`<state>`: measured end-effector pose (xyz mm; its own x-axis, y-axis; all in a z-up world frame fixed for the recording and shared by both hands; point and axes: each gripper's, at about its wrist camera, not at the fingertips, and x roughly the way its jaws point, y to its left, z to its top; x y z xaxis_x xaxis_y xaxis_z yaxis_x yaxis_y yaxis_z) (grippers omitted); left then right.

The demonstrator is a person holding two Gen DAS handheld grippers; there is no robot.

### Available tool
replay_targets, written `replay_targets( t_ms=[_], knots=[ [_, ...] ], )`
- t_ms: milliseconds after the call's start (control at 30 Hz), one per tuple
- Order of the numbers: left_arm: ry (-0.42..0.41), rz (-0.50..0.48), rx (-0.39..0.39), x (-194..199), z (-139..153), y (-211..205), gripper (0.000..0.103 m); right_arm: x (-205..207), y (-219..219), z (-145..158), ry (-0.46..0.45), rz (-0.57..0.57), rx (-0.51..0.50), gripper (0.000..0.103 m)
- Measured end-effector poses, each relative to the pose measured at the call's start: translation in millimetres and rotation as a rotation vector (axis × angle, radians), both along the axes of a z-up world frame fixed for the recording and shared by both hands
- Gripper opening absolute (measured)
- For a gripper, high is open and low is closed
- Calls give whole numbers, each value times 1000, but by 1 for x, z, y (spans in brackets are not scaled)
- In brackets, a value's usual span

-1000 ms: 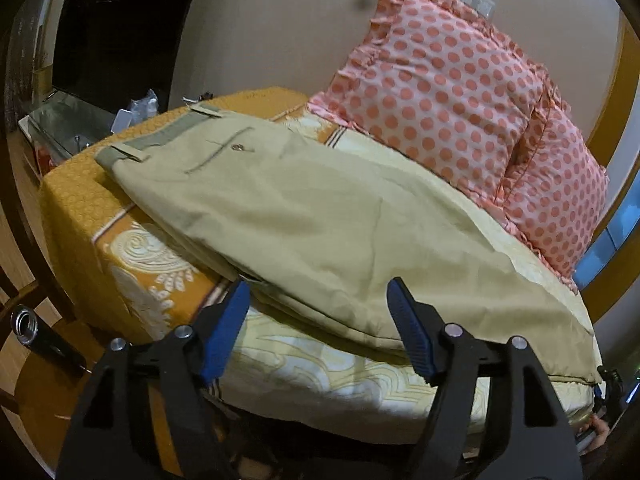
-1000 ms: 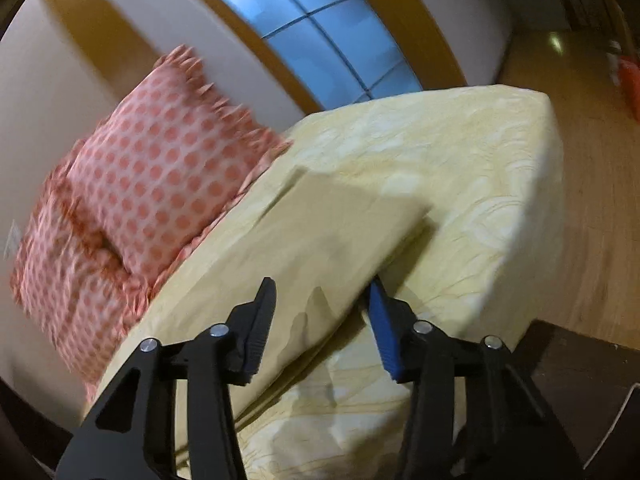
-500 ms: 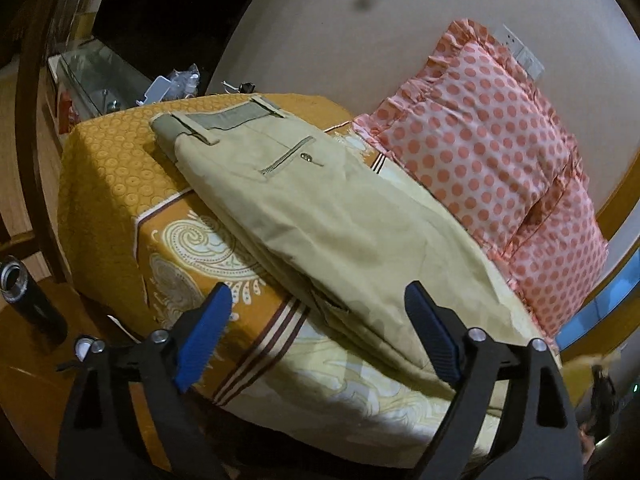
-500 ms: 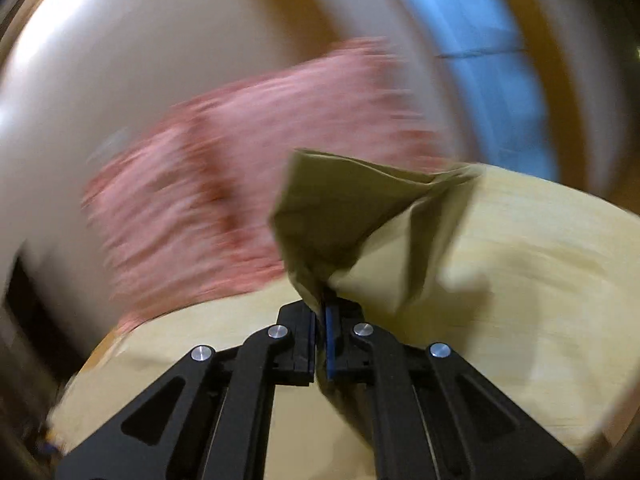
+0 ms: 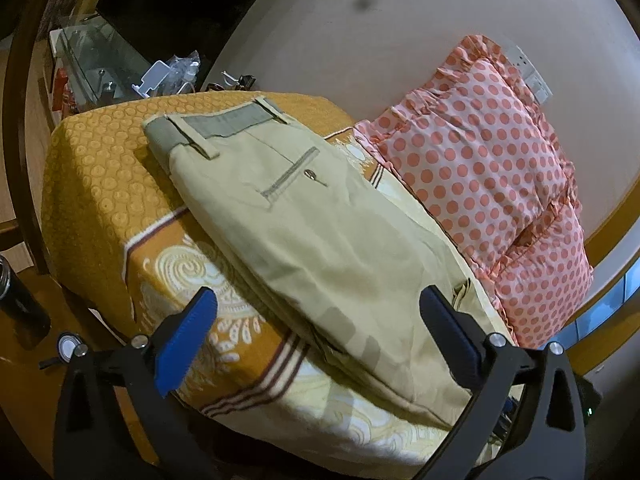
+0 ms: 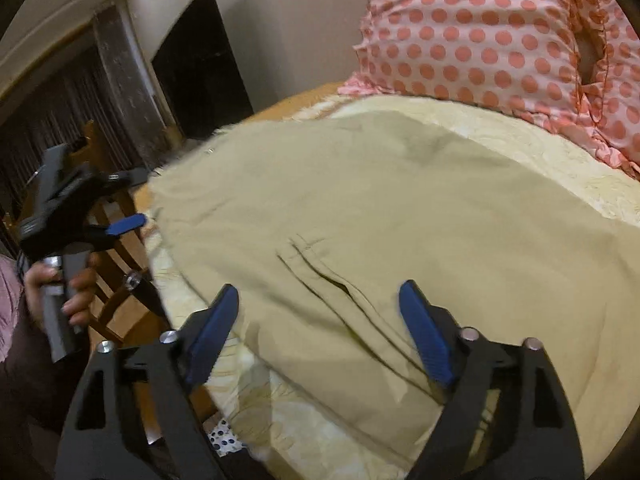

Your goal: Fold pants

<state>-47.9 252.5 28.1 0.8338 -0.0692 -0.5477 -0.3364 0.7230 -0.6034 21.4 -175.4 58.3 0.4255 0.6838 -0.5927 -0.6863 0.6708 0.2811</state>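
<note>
Beige pants lie folded on the bed, waistband and back pocket toward the far left corner. In the right wrist view the pants fill the middle, with a pleated seam near the fingers. My left gripper is open and empty, hovering over the pants' near edge; it also shows at the left in the right wrist view, held in a hand. My right gripper is open and empty just above the pants.
The bed has an orange and cream patterned cover. Pink polka-dot pillows lean on the wall behind the pants. A glass table with clutter stands at the far left. A dark bottle stands on the floor. A wooden chair is beside the bed.
My right gripper, shut on the pants' leg end half a second ago, has carried it over, let go and opened. My left gripper shifted left along the bed, staying open.
</note>
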Motion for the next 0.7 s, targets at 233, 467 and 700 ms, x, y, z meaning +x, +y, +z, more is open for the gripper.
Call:
replay_targets(
  t_ms=[233, 467, 700],
  knots=[
    [44, 77, -51, 23, 2, 29, 101, 4, -50, 13, 37, -103, 161, 85],
    [170, 134, -1, 59, 1, 50, 21, 5, -96, 18, 15, -188, 245, 86],
    [67, -19, 379, 85, 86, -31, 9, 3, -163, 29, -34, -332, 319, 86]
  ],
)
